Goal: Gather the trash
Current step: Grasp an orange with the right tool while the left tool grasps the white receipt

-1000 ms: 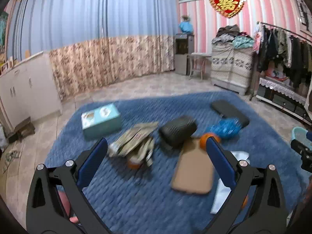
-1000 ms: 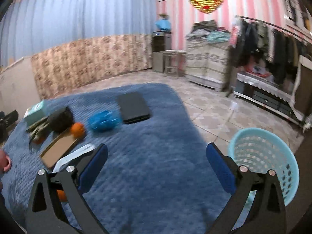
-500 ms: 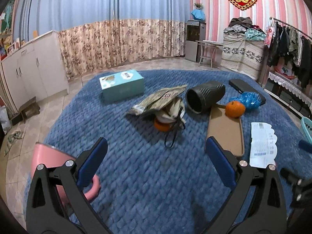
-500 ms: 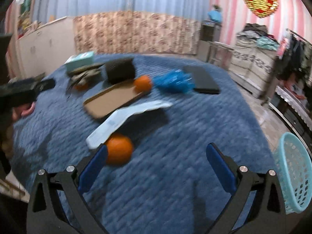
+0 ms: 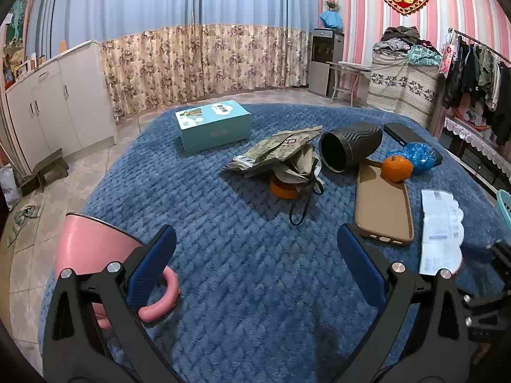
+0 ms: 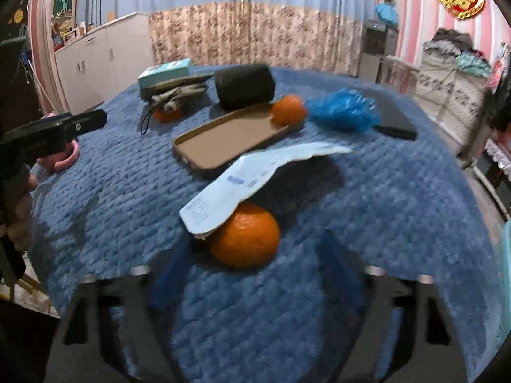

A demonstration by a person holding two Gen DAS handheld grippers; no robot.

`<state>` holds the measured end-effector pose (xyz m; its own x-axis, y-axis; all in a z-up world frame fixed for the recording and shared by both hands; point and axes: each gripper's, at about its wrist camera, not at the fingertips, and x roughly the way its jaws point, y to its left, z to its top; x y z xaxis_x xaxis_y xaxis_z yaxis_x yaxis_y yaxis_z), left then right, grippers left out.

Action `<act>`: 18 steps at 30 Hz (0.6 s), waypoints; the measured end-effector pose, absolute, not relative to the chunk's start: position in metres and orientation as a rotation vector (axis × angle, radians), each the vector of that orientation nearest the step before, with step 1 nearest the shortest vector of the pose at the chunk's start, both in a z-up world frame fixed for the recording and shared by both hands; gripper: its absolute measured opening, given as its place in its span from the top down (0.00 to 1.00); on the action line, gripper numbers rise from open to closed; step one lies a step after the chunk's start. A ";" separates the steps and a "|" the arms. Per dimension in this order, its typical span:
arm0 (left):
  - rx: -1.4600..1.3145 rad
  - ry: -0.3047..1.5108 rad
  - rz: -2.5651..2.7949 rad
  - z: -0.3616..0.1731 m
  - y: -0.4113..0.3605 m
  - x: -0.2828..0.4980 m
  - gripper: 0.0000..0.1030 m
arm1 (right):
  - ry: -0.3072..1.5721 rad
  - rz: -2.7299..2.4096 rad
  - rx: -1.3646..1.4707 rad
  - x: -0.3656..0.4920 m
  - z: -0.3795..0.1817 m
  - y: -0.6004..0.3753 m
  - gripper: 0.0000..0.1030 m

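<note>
Right gripper (image 6: 255, 261) jaws have just been closing, now partway in and motion-blurred; nothing between them that I can make out. An orange (image 6: 244, 236) sits just ahead of its tips on the blue blanket (image 6: 367, 217), with a white paper slip (image 6: 255, 175) draped over the orange's far side. Beyond that: brown phone case (image 6: 230, 137), second orange (image 6: 289, 110), blue plastic wad (image 6: 343, 110). Left gripper (image 5: 255, 255) jaws wide apart, empty, over bare blanket; pink mug (image 5: 92, 255) touching or just behind its left finger, black cup (image 5: 349, 148) on its side well ahead.
</note>
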<state>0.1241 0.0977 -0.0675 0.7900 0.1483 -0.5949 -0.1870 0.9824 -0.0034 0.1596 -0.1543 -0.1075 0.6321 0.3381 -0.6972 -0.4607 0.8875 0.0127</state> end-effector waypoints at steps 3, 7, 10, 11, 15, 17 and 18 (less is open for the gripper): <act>-0.045 0.636 0.167 -0.066 0.089 0.126 0.05 | 0.763 0.493 -0.117 0.163 -0.107 -0.161 0.53; -0.036 0.645 0.133 -0.066 0.075 0.131 0.05 | 0.770 0.477 -0.115 0.167 -0.104 -0.170 0.62; -0.038 0.655 0.094 -0.066 0.060 0.135 0.05 | 0.771 0.412 -0.099 0.172 -0.100 -0.186 0.62; -0.036 0.658 0.078 -0.066 0.054 0.136 0.05 | 0.770 0.385 -0.092 0.173 -0.098 -0.192 0.62; -0.010 0.670 0.001 -0.067 0.021 0.142 0.05 | 0.747 0.272 -0.040 0.180 -0.086 -0.225 0.62; 0.002 0.677 -0.035 -0.067 0.006 0.146 0.05 | 0.734 0.223 -0.008 0.183 -0.081 -0.243 0.62; 0.008 0.679 -0.046 -0.068 0.000 0.146 0.05 | 0.728 0.200 0.002 0.184 -0.079 -0.251 0.62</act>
